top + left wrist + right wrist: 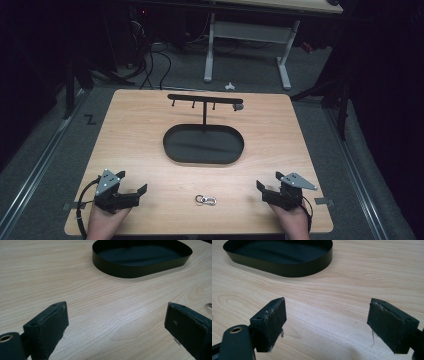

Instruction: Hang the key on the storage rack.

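Observation:
A black oval tray (pixel 172 150) lies mid-table, and a T-shaped black stand (pixel 204 112) with small hooks under its crossbar rises from its far side. A grey piece (pixel 239 106) hangs at the bar's right end. A small metal clasp with a ring (pixel 205 200) lies near the front edge, between the two hands. My left gripper (pixel 134 182) rests at the front left, open and empty. My right gripper (pixel 268 180) rests at the front right, also open and empty. The left gripper view has the tray (pixel 120 271) ahead and the clasp's edge (pixel 209 305) at far right. The right gripper view shows the tray (pixel 287 271) ahead to the left.
Bare wooden tabletop (pixel 135 130) surrounds the tray on all sides. Beyond the table's far edge stand a white desk frame (pixel 250 35) and loose cables (pixel 155 65) on the grey floor. Metal rails (pixel 45 160) run along both sides of the table.

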Motion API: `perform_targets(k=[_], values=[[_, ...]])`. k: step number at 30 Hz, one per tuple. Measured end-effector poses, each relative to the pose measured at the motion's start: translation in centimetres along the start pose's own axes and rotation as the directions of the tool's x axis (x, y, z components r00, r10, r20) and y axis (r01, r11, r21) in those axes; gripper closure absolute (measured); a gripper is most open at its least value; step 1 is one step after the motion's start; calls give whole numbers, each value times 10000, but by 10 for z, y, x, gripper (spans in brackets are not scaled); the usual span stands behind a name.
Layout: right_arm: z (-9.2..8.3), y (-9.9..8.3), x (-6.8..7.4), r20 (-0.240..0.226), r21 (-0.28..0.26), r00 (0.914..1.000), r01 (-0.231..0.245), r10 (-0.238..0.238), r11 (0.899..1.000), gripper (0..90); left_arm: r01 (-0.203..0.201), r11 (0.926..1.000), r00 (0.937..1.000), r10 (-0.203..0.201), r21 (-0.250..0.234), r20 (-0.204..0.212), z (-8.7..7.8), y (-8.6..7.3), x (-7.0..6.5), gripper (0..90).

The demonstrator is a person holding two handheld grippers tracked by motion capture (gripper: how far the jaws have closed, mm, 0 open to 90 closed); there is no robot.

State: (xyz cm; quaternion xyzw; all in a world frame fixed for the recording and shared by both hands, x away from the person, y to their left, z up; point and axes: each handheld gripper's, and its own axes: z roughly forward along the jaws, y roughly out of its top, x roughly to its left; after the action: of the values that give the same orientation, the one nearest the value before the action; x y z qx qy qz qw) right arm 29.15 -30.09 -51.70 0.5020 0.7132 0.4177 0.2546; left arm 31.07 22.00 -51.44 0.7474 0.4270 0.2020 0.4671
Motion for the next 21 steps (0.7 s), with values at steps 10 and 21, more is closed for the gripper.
perform_targets(k=[10,21], values=[[0,0,-2,-4,39,10000,-5,5,10000,156,147,9998,9998,-145,-160,124,0,2,-1,58],[9,8,22,-1300,350,9906,472,-423,9983,156,-14,9995,9996,22,-319,266,-9,-1,-3,63]])
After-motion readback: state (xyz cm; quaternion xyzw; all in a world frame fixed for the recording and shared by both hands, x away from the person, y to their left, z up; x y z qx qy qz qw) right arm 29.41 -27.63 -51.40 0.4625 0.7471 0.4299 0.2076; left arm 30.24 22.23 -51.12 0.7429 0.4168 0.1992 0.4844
